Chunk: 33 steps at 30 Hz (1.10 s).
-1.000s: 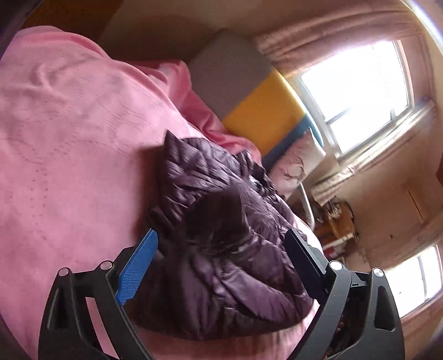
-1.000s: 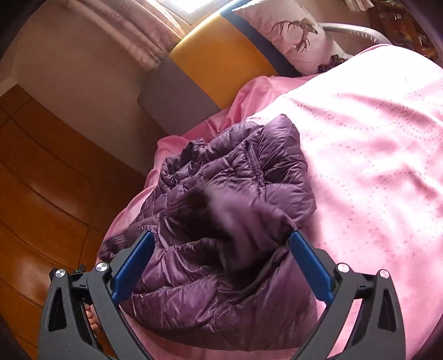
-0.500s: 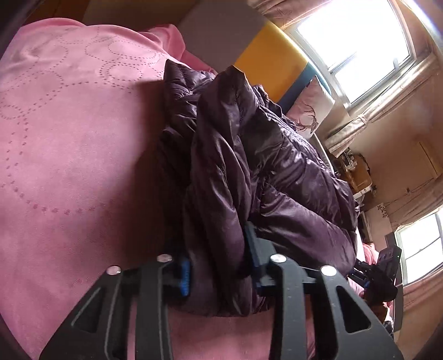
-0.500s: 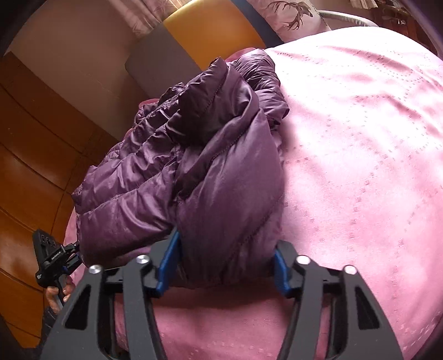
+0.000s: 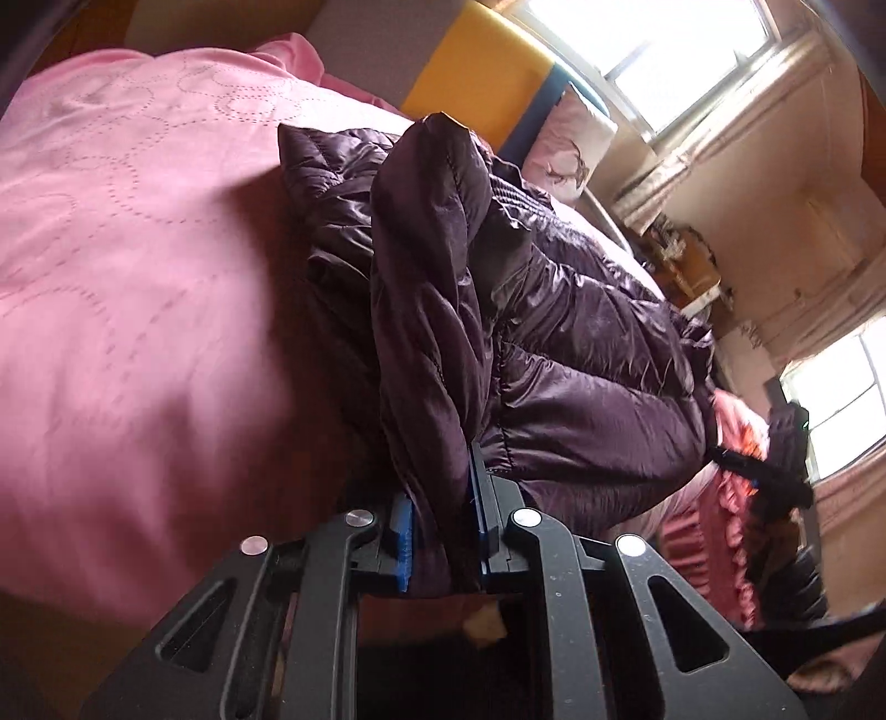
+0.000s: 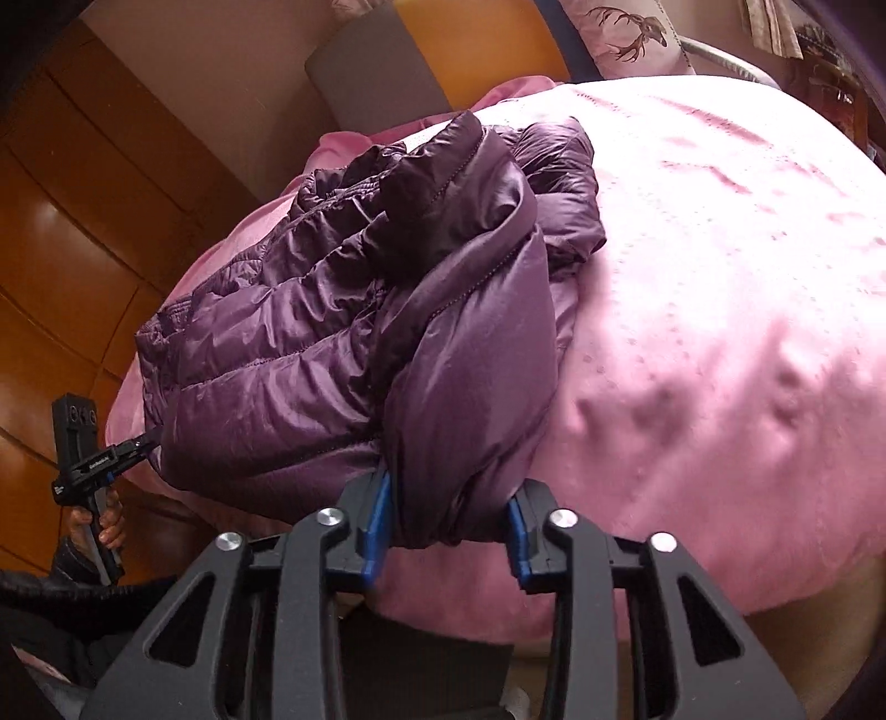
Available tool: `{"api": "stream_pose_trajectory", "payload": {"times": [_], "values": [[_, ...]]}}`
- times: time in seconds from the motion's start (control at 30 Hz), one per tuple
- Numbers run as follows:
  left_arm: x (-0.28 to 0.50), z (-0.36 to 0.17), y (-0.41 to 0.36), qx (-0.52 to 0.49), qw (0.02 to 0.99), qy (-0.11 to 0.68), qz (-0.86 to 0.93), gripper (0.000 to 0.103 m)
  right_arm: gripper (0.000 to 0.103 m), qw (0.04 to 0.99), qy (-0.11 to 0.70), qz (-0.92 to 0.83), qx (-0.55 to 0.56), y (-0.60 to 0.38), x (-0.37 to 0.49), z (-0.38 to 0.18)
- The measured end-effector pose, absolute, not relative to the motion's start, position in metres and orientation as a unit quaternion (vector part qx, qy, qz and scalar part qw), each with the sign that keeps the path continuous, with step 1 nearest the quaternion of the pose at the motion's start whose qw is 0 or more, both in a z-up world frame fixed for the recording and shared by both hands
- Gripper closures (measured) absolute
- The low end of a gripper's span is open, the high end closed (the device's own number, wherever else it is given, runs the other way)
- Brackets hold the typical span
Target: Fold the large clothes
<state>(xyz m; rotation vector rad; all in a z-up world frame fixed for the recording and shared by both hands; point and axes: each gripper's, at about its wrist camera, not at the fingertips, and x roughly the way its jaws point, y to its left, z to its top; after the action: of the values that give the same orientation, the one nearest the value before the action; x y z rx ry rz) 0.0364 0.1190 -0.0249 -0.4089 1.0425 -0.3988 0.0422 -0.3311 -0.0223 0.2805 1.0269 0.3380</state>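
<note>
A dark purple puffer jacket [image 5: 581,360] lies bunched on the pink bed cover [image 5: 138,304]. My left gripper [image 5: 440,520] pinches a thick fold at the jacket's near edge; its jaws are still closing on the fabric. In the right wrist view the same jacket [image 6: 310,360] rests on the cover [image 6: 720,304], with my right gripper [image 6: 448,515] shut on a bulky roll of it at the bed's front edge. Each gripper shows in the other's view: the left gripper [image 6: 91,459] at the jacket's far corner, the right gripper [image 5: 775,471] beyond the jacket.
A grey and yellow headboard [image 5: 476,72] and a deer-print pillow [image 6: 626,39] stand at the bed's far end. Bright windows [image 5: 692,44] lie beyond. Wooden floor [image 6: 55,249] runs along the bed's side. A hand [image 6: 105,520] holds the left gripper.
Both grippers stood open above the jacket a second ago. They have come down to its near edge and closed on folds of it, and the jacket now looks stretched between them.
</note>
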Motion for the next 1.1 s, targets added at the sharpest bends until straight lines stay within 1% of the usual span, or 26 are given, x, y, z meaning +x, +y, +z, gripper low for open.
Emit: {"api": "stream_pose_trajectory", "payload": {"times": [0.03, 0.07, 0.1, 0.13, 0.23, 0.3, 0.43, 0.5, 0.53, 0.57, 0.6, 0.63, 0.67, 0.7, 0.73, 0.77, 0.83, 1.03, 1.1], "values": [[0.028, -0.021, 0.120, -0.176, 0.837, 0.490, -0.172, 0.079, 0.053, 0.857, 0.480, 0.149, 0.118, -0.331, 0.038, -0.015], [0.023, -0.017, 0.121, -0.162, 0.845, 0.484, -0.158, 0.066, 0.048, 0.866, 0.469, 0.139, 0.105, -0.334, 0.036, -0.006], [0.019, -0.010, 0.120, -0.142, 0.861, 0.469, -0.134, 0.056, 0.047, 0.878, 0.452, 0.130, 0.092, -0.333, 0.038, 0.004], [0.016, -0.004, 0.122, -0.132, 0.872, 0.456, -0.120, 0.053, 0.047, 0.886, 0.438, 0.125, 0.081, -0.334, 0.034, 0.011], [0.017, 0.010, 0.124, -0.143, 0.881, 0.433, -0.130, 0.053, 0.048, 0.907, 0.398, 0.128, 0.040, -0.311, 0.032, 0.035], [0.023, 0.018, 0.117, -0.136, 0.888, 0.414, -0.143, 0.053, 0.048, 0.914, 0.384, 0.128, 0.009, -0.295, 0.048, 0.040], [0.041, 0.018, 0.096, -0.113, 0.891, 0.405, -0.170, 0.053, 0.049, 0.907, 0.399, 0.128, -0.030, -0.265, 0.090, 0.019], [0.058, 0.012, 0.083, -0.094, 0.889, 0.412, -0.178, 0.053, 0.051, 0.899, 0.417, 0.113, -0.074, -0.245, 0.111, -0.001], [0.069, 0.006, 0.077, -0.088, 0.885, 0.421, -0.179, 0.053, 0.060, 0.892, 0.430, 0.109, -0.090, -0.239, 0.118, -0.011], [0.073, 0.002, 0.072, -0.086, 0.882, 0.427, -0.181, 0.053, 0.074, 0.885, 0.440, 0.116, -0.097, -0.231, 0.125, -0.021], [0.084, -0.007, 0.067, -0.079, 0.877, 0.437, -0.182, 0.053, 0.081, 0.881, 0.444, 0.122, -0.105, -0.229, 0.127, -0.027], [0.085, -0.013, 0.064, -0.072, 0.873, 0.445, -0.184, 0.054, 0.090, 0.880, 0.444, 0.122, -0.117, -0.227, 0.126, -0.030], [0.089, -0.019, 0.060, -0.065, 0.869, 0.454, -0.188, 0.063, 0.102, 0.878, 0.445, 0.123, -0.127, -0.225, 0.124, -0.031], [0.092, -0.022, 0.057, -0.053, 0.867, 0.458, -0.189, 0.077, 0.102, 0.879, 0.442, 0.124, -0.131, -0.226, 0.121, -0.029], [0.092, -0.023, 0.055, -0.043, 0.869, 0.456, -0.188, 0.084, 0.102, 0.880, 0.439, 0.124, -0.133, -0.227, 0.118, -0.026], [0.093, -0.022, 0.054, -0.043, 0.869, 0.455, -0.191, 0.095, 0.103, 0.882, 0.435, 0.123, -0.134, -0.228, 0.115, -0.023], [0.088, -0.014, 0.059, -0.052, 0.874, 0.442, -0.195, 0.099, 0.103, 0.890, 0.421, 0.123, -0.123, -0.237, 0.108, -0.011], [0.072, 0.041, 0.084, -0.111, 0.898, 0.366, -0.220, 0.102, 0.103, 0.925, 0.357, 0.125, -0.047, -0.246, 0.102, 0.036], [0.076, 0.052, 0.092, -0.138, 0.898, 0.351, -0.226, 0.102, 0.103, 0.933, 0.339, 0.117, -0.028, -0.250, 0.106, 0.048]]}}
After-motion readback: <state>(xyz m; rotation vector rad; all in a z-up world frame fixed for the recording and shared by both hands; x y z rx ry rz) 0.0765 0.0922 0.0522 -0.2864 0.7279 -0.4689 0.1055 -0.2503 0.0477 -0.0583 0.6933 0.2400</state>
